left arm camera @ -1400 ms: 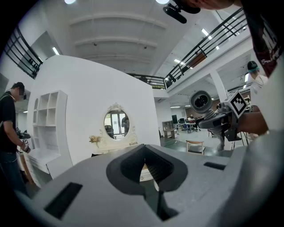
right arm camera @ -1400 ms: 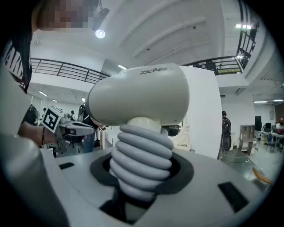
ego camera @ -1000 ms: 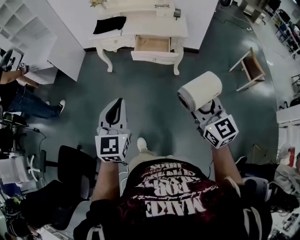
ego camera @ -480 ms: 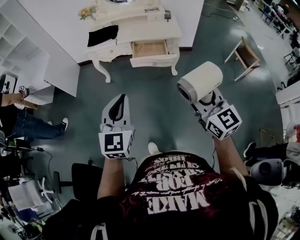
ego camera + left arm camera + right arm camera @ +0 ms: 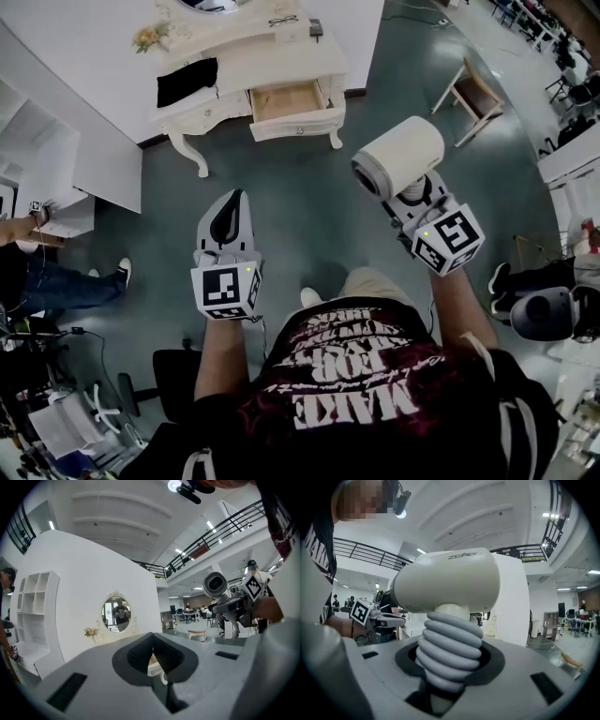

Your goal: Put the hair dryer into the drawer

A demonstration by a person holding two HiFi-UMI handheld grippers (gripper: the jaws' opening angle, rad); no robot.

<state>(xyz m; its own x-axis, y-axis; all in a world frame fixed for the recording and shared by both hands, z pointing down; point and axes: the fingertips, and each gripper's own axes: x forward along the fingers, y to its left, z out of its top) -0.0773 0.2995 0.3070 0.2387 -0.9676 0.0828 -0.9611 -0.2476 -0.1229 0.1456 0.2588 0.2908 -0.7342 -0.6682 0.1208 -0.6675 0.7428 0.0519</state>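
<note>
Right claw (image 5: 410,190) clamped on grey ribbed handle of cream barrel-bodied hair dryer (image 5: 398,157). Barrel rides above claw tips, grey round end turned toward left claw. Handle grip leaves bulky body free, likely so body goes in first.

Left claw (image 5: 232,208) drawn narrow, tips together, nothing between; looks idle, probably spare for drawer front.

Open wood-lined drawer (image 5: 286,101) of cream curved-leg counter (image 5: 309,58) lies well ahead of both claws, across dark green floor (image 5: 309,216). Drawer already pulled out, so no opening step needed. Dryer not yet near it.
</note>
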